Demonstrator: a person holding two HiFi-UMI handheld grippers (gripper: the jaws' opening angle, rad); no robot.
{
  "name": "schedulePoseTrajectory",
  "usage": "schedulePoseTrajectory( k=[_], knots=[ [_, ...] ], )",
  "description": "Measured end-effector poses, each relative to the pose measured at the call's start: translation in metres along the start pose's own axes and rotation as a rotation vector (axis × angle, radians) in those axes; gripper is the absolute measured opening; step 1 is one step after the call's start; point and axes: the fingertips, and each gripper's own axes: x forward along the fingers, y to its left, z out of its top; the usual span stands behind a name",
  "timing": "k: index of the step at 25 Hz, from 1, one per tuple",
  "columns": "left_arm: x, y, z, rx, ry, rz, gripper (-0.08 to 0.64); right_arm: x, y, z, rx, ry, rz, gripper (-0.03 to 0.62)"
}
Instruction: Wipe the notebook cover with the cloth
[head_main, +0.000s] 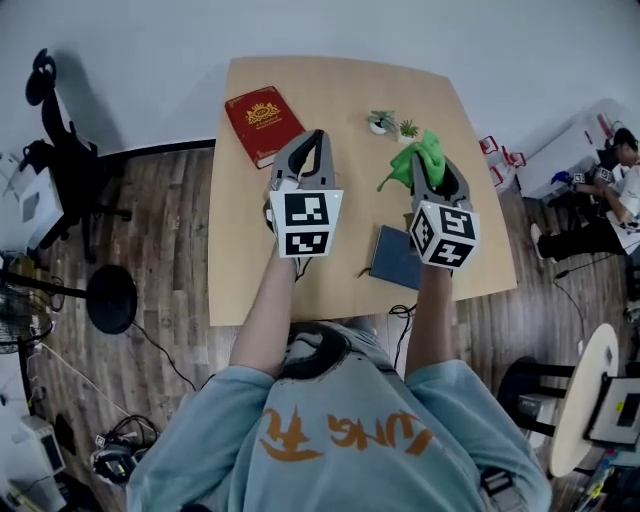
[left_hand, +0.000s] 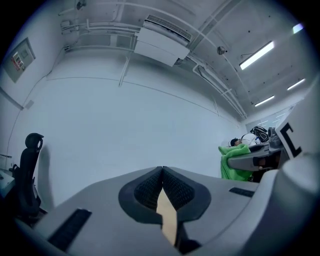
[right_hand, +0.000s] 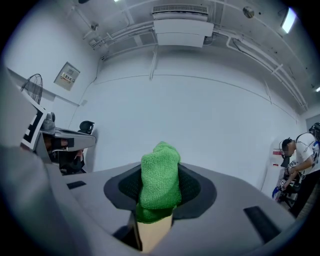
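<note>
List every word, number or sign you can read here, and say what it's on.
None reads clearly.
Red book: gold cover print, too small.
Shirt: orange lettering, upside down, unclear.
Wall notice: too small.

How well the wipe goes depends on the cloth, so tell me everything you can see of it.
The cloth is bright green, with a looped, microfibre-like pile. It is bunched into a thick wad, pinched between the jaws of the right tool, one rounded fold poking past the tips and a tail drooping beside them. Only the tool touches it.
</note>
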Motion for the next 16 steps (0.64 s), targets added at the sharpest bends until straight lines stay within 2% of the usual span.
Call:
schedulePoseTrajectory(
  k=[16],
  knots=[
    [-0.010, 0.004, 0.002, -0.029, -0.006, -0.019, 0.018, -0.014, 0.002, 0.009, -0.027, -0.009, -0.042, 0.138]
  ],
)
